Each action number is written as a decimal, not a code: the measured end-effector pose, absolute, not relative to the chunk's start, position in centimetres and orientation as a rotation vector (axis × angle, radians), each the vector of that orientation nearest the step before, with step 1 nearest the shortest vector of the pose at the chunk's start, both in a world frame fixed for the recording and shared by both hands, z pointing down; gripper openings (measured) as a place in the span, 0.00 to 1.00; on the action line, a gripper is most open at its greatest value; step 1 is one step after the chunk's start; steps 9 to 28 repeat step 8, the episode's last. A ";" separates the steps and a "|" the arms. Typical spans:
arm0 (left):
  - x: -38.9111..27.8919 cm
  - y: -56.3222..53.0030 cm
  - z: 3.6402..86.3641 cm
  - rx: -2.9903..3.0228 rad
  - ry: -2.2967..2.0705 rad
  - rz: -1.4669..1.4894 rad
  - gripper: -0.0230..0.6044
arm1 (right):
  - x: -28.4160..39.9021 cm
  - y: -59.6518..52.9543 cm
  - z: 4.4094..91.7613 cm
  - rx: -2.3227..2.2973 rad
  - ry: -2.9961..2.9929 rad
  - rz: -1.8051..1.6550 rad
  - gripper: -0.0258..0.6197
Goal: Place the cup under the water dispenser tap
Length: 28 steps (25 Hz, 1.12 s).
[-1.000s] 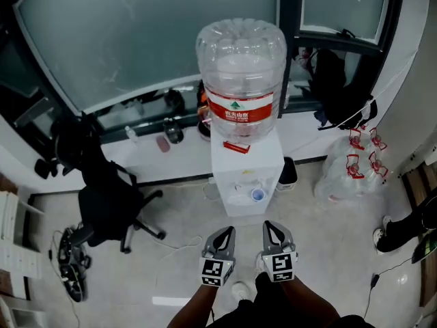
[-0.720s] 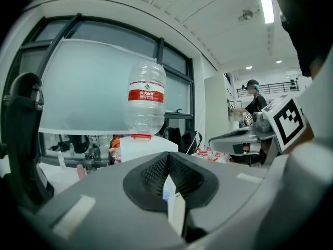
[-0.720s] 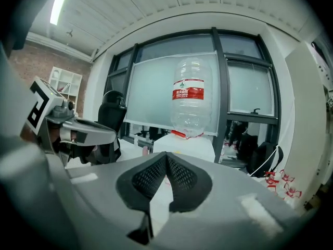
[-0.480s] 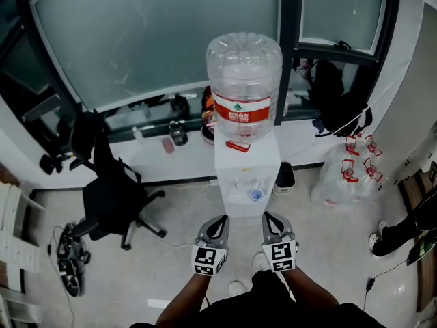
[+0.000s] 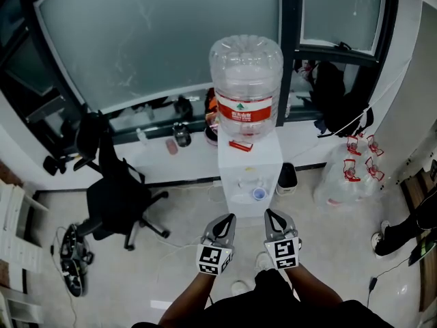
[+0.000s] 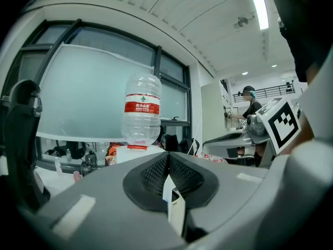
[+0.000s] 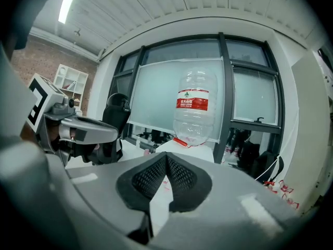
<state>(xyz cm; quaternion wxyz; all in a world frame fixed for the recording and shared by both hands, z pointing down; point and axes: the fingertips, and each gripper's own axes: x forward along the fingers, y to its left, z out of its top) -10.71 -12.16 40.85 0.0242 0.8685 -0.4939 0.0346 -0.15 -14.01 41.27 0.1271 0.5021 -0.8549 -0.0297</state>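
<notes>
A white water dispenser (image 5: 249,159) with a clear bottle (image 5: 244,80) on top stands against the window wall. A small blue-rimmed cup (image 5: 257,194) sits in the tap recess at its front. My left gripper (image 5: 227,221) and right gripper (image 5: 272,216) hover side by side just in front of the dispenser, short of the cup. Both are shut with nothing held. In the left gripper view the pads (image 6: 167,158) meet below the bottle (image 6: 141,108). The right gripper view shows its pads (image 7: 166,158) closed, with the bottle (image 7: 193,108) ahead. The jaws hide the cup in both gripper views.
A black office chair (image 5: 116,193) stands left of the dispenser, with a wheeled base (image 5: 72,265) on the floor beyond it. A small dark bin (image 5: 287,176) and white plastic bags (image 5: 345,173) are to the right. The windowsill (image 5: 171,139) holds clutter. A person's shoe (image 5: 392,238) is at far right.
Both grippers have risen a little together, still shut and side by side. The head view has shifted slightly, so the dispenser sits further right.
</notes>
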 end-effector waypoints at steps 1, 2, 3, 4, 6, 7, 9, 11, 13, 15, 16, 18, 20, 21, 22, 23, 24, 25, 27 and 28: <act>-10.7 -12.1 40.8 2.690 -1.531 0.098 0.06 | -0.1 -14.0 41.2 1.460 -2.490 -0.086 0.04; -10.6 -12.1 40.8 2.690 -1.532 0.094 0.06 | -0.1 -14.0 41.2 1.460 -2.492 -0.086 0.04; -10.5 -12.0 40.8 2.688 -1.528 0.099 0.06 | -0.1 -14.0 41.1 1.460 -2.494 -0.085 0.04; -10.5 -12.0 40.7 2.683 -1.521 0.111 0.06 | -0.1 -14.1 41.0 1.461 -2.495 -0.084 0.04; -10.4 -11.9 40.5 2.671 -1.512 0.126 0.06 | -0.2 -14.2 40.9 1.459 -2.498 -0.079 0.04; -10.4 -11.8 40.4 2.666 -1.512 0.127 0.06 | -0.3 -14.2 40.8 1.459 -2.500 -0.077 0.04; -10.4 -11.8 40.4 2.662 -1.513 0.127 0.06 | -0.3 -14.2 40.8 1.458 -2.501 -0.075 0.04; -10.4 -11.8 40.4 2.662 -1.513 0.127 0.06 | -0.3 -14.2 40.8 1.458 -2.501 -0.075 0.04; -10.4 -11.8 40.4 2.662 -1.513 0.127 0.06 | -0.3 -14.2 40.8 1.458 -2.501 -0.075 0.04; -10.4 -11.8 40.4 2.662 -1.513 0.127 0.06 | -0.3 -14.2 40.8 1.458 -2.501 -0.075 0.04; -10.4 -11.8 40.4 2.662 -1.513 0.127 0.06 | -0.3 -14.2 40.8 1.458 -2.501 -0.075 0.04; -10.4 -11.8 40.4 2.662 -1.513 0.127 0.06 | -0.3 -14.2 40.8 1.458 -2.501 -0.075 0.04; -10.4 -11.8 40.4 2.662 -1.513 0.127 0.06 | -0.3 -14.2 40.8 1.458 -2.501 -0.075 0.04; -10.4 -11.8 40.4 2.662 -1.513 0.127 0.06 | -0.3 -14.2 40.8 1.458 -2.501 -0.075 0.04; -10.4 -11.8 40.4 2.662 -1.513 0.127 0.06 | -0.3 -14.2 40.8 1.458 -2.501 -0.075 0.04; -10.4 -11.8 40.4 2.662 -1.513 0.127 0.06 | -0.3 -14.2 40.8 1.458 -2.501 -0.075 0.04; -10.4 -11.8 40.4 2.662 -1.513 0.127 0.06 | -0.3 -14.2 40.8 1.458 -2.501 -0.075 0.04; -10.4 -11.8 40.4 2.662 -1.513 0.127 0.06 | -0.3 -14.2 40.8 1.458 -2.501 -0.075 0.04; -10.4 -11.8 40.4 2.662 -1.513 0.127 0.06 | -0.3 -14.2 40.8 1.458 -2.501 -0.075 0.04; -10.4 -11.8 40.4 2.662 -1.513 0.127 0.06 | -0.3 -14.2 40.8 1.458 -2.501 -0.075 0.04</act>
